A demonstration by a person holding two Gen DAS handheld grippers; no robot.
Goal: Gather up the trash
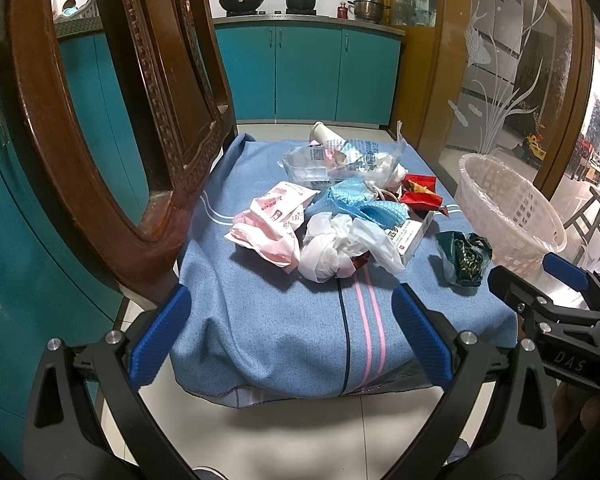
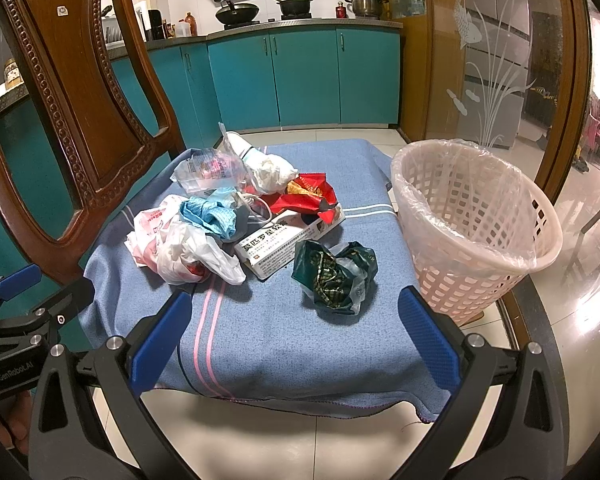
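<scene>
A heap of trash lies on a chair seat covered by a blue cloth (image 1: 284,320) (image 2: 300,344): a pink-and-white bag (image 1: 272,220) (image 2: 148,232), a white plastic bag (image 1: 332,248) (image 2: 192,252), a blue cloth piece (image 1: 360,204) (image 2: 212,216), a white medicine box (image 1: 410,236) (image 2: 284,244), red wrappers (image 1: 420,192) (image 2: 308,196), clear packaging (image 1: 328,160) (image 2: 208,168). A crumpled dark green wrapper (image 1: 466,258) (image 2: 336,280) lies apart, nearest the pink basket (image 1: 508,212) (image 2: 476,232). My left gripper (image 1: 290,332) and right gripper (image 2: 296,340) both stand open before the seat's front edge, holding nothing.
The carved wooden chair back (image 1: 112,120) (image 2: 72,112) rises at the left. The plastic-lined basket stands on the floor right of the seat. Teal kitchen cabinets (image 1: 308,72) (image 2: 300,76) sit behind, and a frosted glass door (image 1: 500,80) is on the right.
</scene>
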